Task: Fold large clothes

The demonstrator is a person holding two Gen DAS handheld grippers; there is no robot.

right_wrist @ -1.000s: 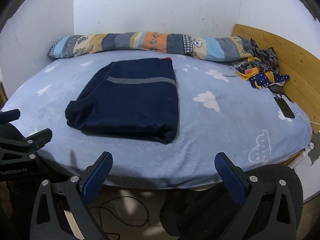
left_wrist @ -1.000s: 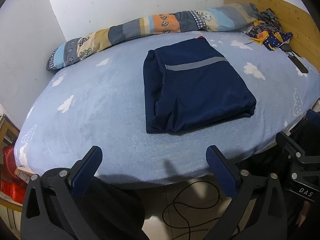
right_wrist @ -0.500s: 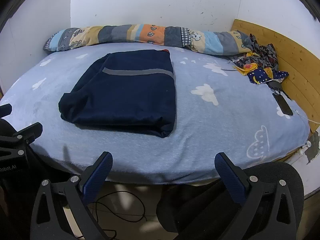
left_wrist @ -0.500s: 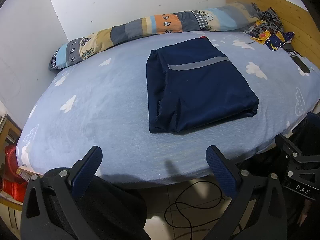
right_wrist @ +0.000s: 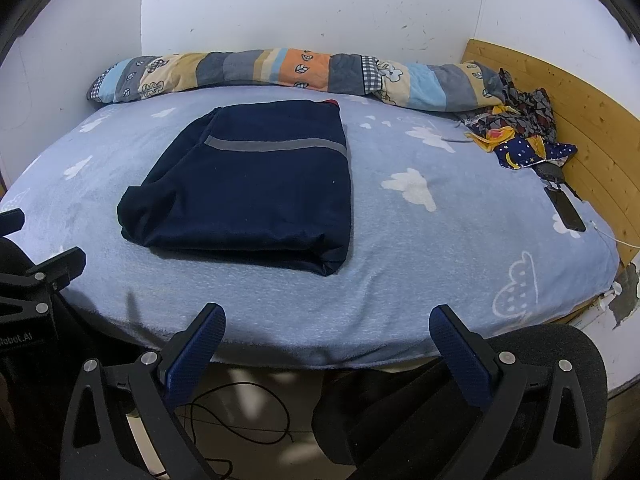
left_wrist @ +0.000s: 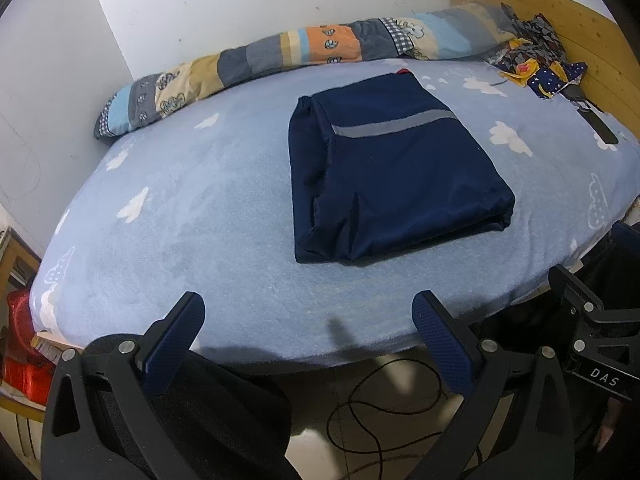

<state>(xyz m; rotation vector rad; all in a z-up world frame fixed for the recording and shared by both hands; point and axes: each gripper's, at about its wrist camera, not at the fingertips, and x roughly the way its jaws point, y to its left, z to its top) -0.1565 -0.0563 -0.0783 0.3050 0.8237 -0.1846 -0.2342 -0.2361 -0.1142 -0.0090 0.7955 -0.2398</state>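
Note:
A navy garment [left_wrist: 392, 184] with a grey stripe lies folded into a neat rectangle on the light blue bed [left_wrist: 192, 216]. It also shows in the right wrist view [right_wrist: 248, 188]. My left gripper [left_wrist: 308, 320] is open and empty, held off the near edge of the bed, well short of the garment. My right gripper [right_wrist: 326, 330] is open and empty too, also back from the near edge. Each gripper's black frame shows at the edge of the other's view.
A long patchwork bolster [right_wrist: 280, 76] lies along the far wall. A crumpled patterned cloth [right_wrist: 520, 132] and a dark phone [right_wrist: 566, 210] lie by the wooden headboard [right_wrist: 580, 120]. A black cable [left_wrist: 384, 408] lies on the floor below. A red item [left_wrist: 20, 344] sits low left.
Both grippers have drawn back and slightly up from the bed, so the garment sits a little farther away. The garment itself has not moved. Both stay open.

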